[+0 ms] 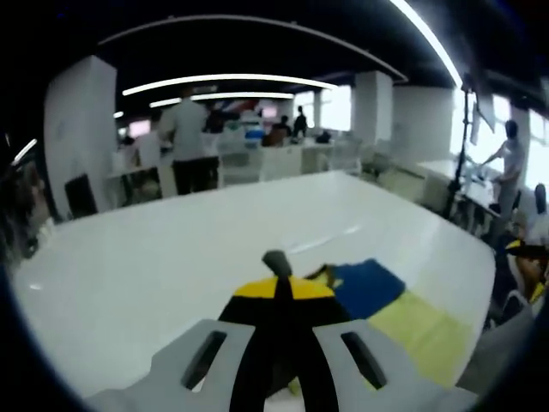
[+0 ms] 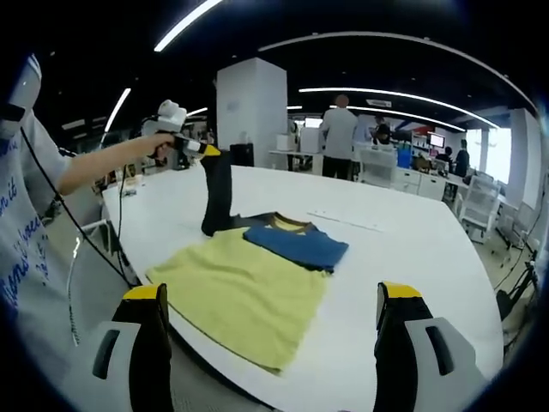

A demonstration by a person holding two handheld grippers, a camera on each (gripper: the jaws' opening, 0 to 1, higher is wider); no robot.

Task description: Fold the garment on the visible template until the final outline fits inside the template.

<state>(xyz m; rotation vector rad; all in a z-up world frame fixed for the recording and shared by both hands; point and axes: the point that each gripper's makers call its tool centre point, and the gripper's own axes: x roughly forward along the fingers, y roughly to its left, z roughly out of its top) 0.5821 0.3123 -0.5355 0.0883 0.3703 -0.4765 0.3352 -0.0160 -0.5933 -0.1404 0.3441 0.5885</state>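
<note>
Right tool (image 2: 270,343): the two black, yellow-tipped jaws stand wide apart at the bottom of the right gripper view, with nothing between them, poised above the near edge of the white bench (image 2: 412,249).

Just beyond that edge lies a yellow sheet (image 2: 244,292), flat on the bench, one corner reaching the rim. On its far part rests the garment (image 2: 296,243), a dark blue shirt with a yellow collar, partly folded. A dark strip of the garment rises from its left end, pulled upright off the bench.

Left tool (image 2: 208,152): seen at upper left in the right gripper view, held in a person's hand (image 2: 161,144), jaws closed on the top of the raised dark strip. In the left gripper view the same jaws (image 1: 276,292) are pressed together with dark cloth gathered between them; the blue shirt and yellow sheet lie just beyond, to the right.

Writing: blue lettering shows on the person's white top (image 2: 13,249) at the left rim; it cannot be read.

Far field: a white pillar (image 2: 250,107), desks, chairs, several standing people, long ceiling light strips.
</note>
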